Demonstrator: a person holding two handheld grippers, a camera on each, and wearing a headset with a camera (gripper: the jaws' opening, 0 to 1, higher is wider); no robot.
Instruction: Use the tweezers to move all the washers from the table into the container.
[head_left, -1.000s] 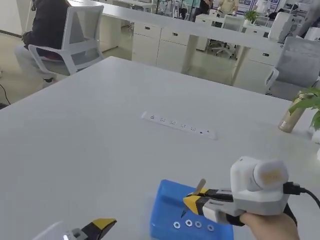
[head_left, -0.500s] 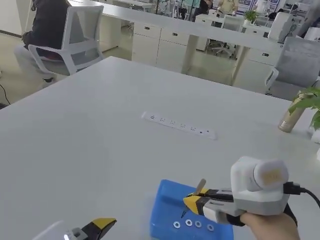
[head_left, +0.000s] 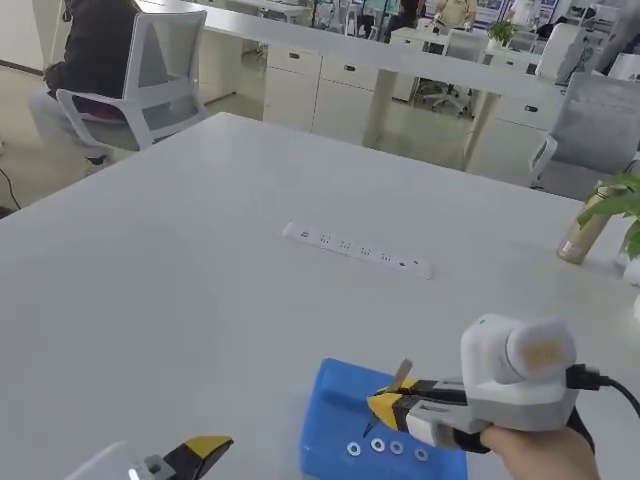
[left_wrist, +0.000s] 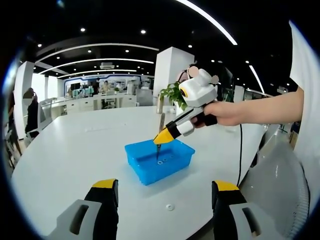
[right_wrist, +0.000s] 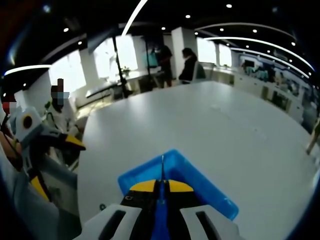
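Four washers (head_left: 386, 449) sit in the container (head_left: 322, 395), lower centre. One washer (left_wrist: 170, 206) remains on the table (left_wrist: 75, 150), bottom centre. Right gripper (head_left: 385, 405) clamps the tweezers (left_wrist: 158, 151) over the container. Left gripper (left_wrist: 165, 185) jaws apart, empty.

Nothing moved in that second: the right tongs (head_left: 380, 404) kept the tweezers (head_left: 402, 373) over the container (head_left: 325, 398) below their tips.

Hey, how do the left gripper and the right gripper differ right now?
The left gripper has its fingers wide apart and holds nothing, while the right gripper has its fingers shut on the tweezers. The left gripper sits back from the blue container, while the right gripper hangs above it with the tweezers pointing down into it. Both have yellow-tipped fingers.
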